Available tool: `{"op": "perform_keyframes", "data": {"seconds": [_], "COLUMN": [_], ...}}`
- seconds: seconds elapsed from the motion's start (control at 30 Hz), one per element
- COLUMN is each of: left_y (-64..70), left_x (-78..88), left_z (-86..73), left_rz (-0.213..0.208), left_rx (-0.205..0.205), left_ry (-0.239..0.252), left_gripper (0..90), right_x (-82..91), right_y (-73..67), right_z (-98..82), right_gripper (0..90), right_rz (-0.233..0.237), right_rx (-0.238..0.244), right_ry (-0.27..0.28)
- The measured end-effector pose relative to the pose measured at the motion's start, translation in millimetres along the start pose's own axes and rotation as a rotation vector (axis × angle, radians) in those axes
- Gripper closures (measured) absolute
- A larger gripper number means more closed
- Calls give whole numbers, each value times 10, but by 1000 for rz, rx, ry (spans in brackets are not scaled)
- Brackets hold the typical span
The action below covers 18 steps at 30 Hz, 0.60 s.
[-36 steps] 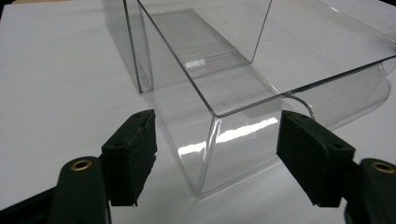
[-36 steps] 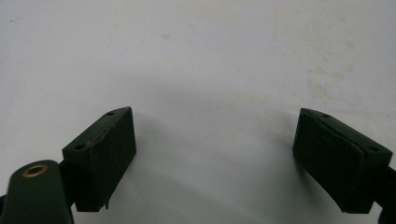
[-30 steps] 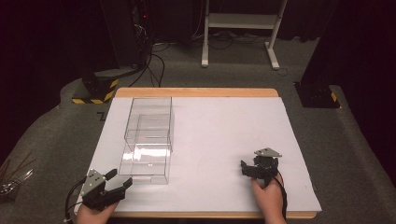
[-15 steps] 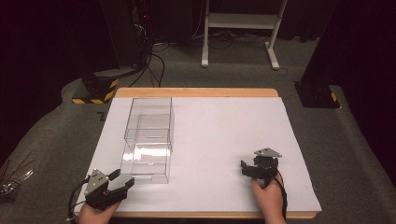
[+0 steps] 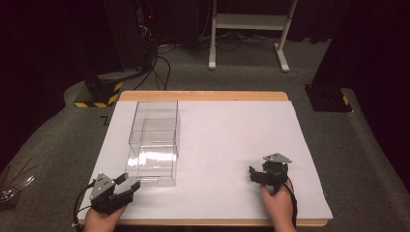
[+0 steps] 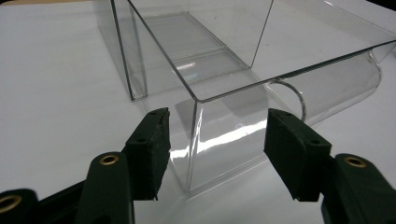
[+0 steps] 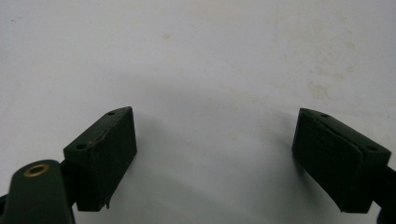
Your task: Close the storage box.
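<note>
A clear plastic box [image 5: 154,142] with an open top lies on the left half of the white table sheet [image 5: 227,130]. My left gripper [image 5: 129,184] is open just in front of the box's near left corner. In the left gripper view that corner [image 6: 201,140] stands between the two open jaws, a little beyond their tips, and nothing is pinched. My right gripper [image 5: 255,175] rests low on the sheet at the right front, open, with bare white sheet [image 7: 215,154] between its jaws.
The sheet covers a wooden table whose far edge [image 5: 203,95] shows bare wood. Beyond it stand a black cabinet with cables [image 5: 138,38] and a white frame's legs [image 5: 246,29] on grey carpet. Yellow-black striped feet [image 5: 96,99] sit by the table's far left corner.
My left gripper has shifted right and forward toward the box's near corner. The right gripper has stayed where it was.
</note>
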<state>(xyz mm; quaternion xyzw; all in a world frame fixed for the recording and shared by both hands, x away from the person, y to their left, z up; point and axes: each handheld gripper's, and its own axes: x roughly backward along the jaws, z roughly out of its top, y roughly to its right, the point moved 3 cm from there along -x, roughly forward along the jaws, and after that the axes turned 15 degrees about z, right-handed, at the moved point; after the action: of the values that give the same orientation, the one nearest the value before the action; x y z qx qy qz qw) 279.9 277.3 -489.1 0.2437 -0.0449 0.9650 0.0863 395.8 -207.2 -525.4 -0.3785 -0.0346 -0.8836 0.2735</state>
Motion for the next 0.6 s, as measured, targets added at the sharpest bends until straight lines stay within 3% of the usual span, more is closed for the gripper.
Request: {"op": "perform_keyframes", "data": {"seconds": [0.6], "left_y": [-10], "left_x": [-99], "left_z": [39], "left_rz": [18], "left_rx": [22], "left_ry": [-3], "left_gripper": [427], "right_x": [0], "right_y": [1], "right_z": [0], "right_gripper": [136], "right_rz": [1], "right_rx": [-1], "right_ry": [1]}}
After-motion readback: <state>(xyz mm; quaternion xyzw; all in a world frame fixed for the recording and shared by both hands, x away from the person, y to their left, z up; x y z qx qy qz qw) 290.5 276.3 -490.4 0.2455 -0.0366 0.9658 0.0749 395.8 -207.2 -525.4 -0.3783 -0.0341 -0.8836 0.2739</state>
